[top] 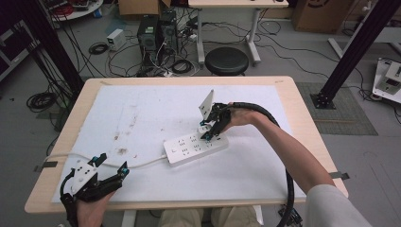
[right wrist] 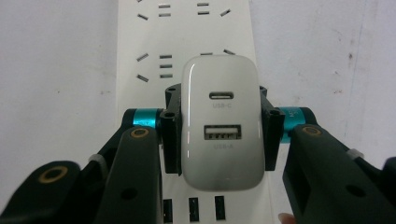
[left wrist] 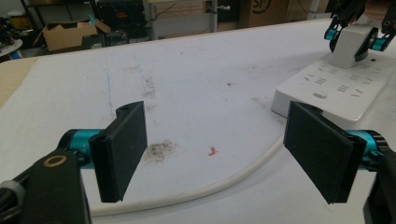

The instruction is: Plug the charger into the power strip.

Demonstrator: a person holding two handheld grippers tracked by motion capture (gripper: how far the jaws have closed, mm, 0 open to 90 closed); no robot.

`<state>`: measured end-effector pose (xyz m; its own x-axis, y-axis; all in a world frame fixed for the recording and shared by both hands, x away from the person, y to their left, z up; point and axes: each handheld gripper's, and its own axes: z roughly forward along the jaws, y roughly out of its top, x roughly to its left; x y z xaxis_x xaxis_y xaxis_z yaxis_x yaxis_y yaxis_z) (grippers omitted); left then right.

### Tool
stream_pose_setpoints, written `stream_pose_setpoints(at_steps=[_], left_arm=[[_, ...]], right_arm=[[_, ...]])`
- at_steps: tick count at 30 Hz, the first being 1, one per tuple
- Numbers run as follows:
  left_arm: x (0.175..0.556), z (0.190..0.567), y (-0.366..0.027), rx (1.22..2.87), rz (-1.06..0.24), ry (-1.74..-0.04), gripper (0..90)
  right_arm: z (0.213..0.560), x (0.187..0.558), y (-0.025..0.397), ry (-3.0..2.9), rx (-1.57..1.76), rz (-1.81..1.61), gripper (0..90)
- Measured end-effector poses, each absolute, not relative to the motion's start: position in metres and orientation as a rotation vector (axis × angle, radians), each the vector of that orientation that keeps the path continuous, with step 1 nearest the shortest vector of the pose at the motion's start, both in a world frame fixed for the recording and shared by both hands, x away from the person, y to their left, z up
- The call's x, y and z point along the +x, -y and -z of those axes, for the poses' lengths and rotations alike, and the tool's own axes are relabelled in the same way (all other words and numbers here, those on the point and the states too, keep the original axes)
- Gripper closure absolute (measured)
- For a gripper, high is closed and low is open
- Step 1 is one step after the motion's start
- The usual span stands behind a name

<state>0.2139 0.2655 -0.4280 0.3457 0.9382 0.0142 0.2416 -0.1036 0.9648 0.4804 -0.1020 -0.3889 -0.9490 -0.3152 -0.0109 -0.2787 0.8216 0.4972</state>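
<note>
The right gripper (right wrist: 219, 128) has its fingers clamped on the charger (right wrist: 220, 121), which stands on the power strip (top: 196, 146) near the desk's (top: 302, 118) middle, probably plugged in. The left gripper (top: 109, 165) rests at the near left corner, fingers apart, beside the cord (left wrist: 210, 186).
</note>
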Motion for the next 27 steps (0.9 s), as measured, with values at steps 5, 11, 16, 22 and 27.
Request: stream_pose_setpoints(at_steps=[5, 11, 16, 22, 27], left_arm=[[0.212, 0.429, -0.268, 1.58, -0.854, -1.103, 21.5], [0.209, 0.43, -0.27, 1.583, -0.855, -1.105, 21.5], [0.209, 0.431, -0.271, 1.569, -0.85, -1.114, 21.5], [0.211, 0.431, -0.27, 1.576, -0.849, -1.107, 21.5], [0.215, 0.431, -0.27, 1.574, -0.854, -1.104, 21.5]], right_arm=[[0.389, 0.48, 0.099, 2.915, 0.464, 0.778, 56.9], [0.386, 0.478, 0.095, 2.912, 0.426, 0.825, 40.2], [0.386, 0.476, 0.097, 2.924, 0.407, 0.811, 27.9], [0.38, 0.473, 0.107, 2.985, 0.333, 0.816, 24.5], [0.38, 0.468, 0.12, 3.0, 0.238, 0.866, 22.1]])
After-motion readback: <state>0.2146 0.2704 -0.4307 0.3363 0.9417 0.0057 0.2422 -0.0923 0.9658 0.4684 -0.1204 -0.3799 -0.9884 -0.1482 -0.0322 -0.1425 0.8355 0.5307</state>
